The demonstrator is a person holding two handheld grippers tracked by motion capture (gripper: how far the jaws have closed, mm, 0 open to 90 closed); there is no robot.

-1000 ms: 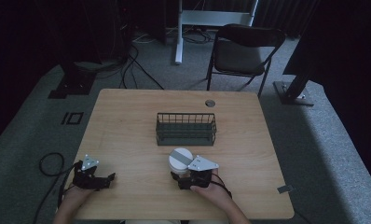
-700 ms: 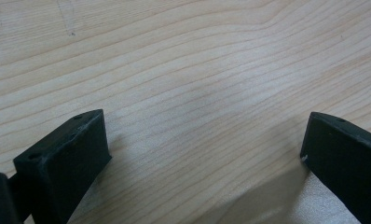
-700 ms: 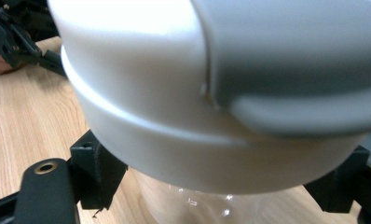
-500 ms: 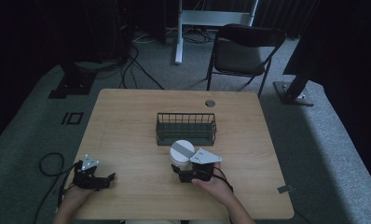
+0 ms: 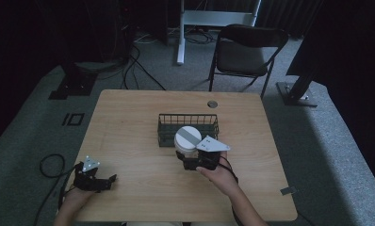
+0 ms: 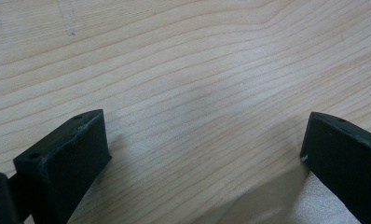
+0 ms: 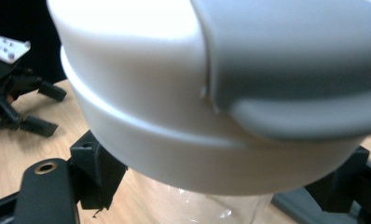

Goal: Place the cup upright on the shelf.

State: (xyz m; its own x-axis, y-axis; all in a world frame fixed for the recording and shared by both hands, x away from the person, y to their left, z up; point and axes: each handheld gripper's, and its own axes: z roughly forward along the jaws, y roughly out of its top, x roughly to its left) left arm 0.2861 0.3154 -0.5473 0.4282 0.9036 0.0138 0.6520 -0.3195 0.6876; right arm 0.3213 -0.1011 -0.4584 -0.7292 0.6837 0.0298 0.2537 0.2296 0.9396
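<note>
A clear container with a white lid crossed by a grey band (image 5: 188, 137) is held just in front of a dark wire basket (image 5: 188, 121) at the middle of the table. My right gripper (image 5: 186, 159) is shut on the container's clear body below the lid. In the right gripper view the lid (image 7: 174, 93) looms close, with the jaws on either side of the clear body (image 7: 211, 205). My left gripper (image 5: 106, 181) rests open at the table's near left corner. Bare wood lies between its jaws (image 6: 202, 154).
The wooden table (image 5: 129, 122) has a round grommet (image 5: 212, 104) near its far edge. A black folding chair (image 5: 244, 52) stands behind the table, with cables on the grey carpet. The left gripper (image 7: 16, 102) lies far off in the right gripper view.
My right gripper has carried the container forward, away from the person, up to the basket's near side. The left gripper has stayed put.
</note>
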